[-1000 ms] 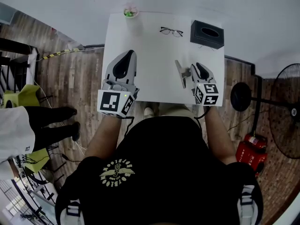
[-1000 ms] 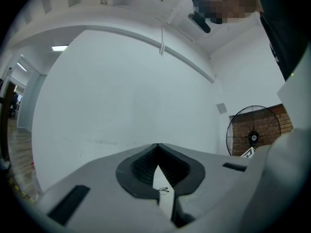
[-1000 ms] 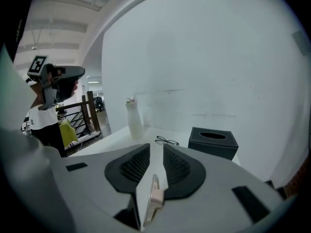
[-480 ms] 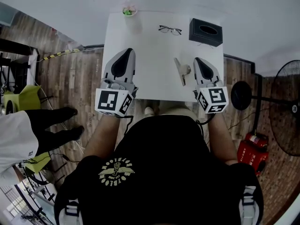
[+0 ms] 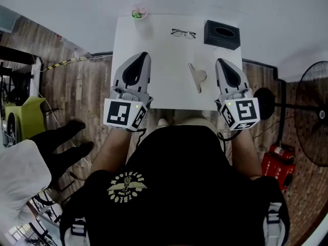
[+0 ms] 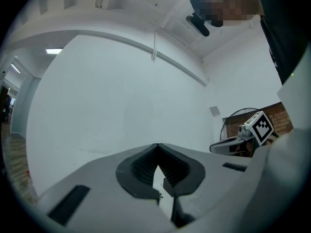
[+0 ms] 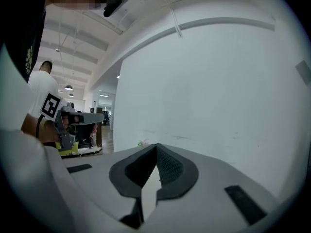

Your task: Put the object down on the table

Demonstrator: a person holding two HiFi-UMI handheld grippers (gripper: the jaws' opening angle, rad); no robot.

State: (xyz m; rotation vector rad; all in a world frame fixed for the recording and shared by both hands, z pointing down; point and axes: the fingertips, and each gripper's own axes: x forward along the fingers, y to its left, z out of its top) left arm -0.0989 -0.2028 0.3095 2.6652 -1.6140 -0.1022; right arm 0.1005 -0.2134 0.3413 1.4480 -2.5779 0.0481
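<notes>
Grey clip-shaped object (image 5: 197, 76) lies on white rectangular table (image 5: 164, 94), frame centre. Left gripper (image 5: 143, 55), right gripper (image 5: 222, 61) flank it, apart from it; both jaws together, empty.

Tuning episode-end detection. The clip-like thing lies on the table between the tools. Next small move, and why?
Probably just draw the right tool back toward the body and stop. The clip-like object lies on the white table, apart from both tools. The right tool's jaws are together with nothing between them, as are the left tool's. The put-down looks done.
</notes>
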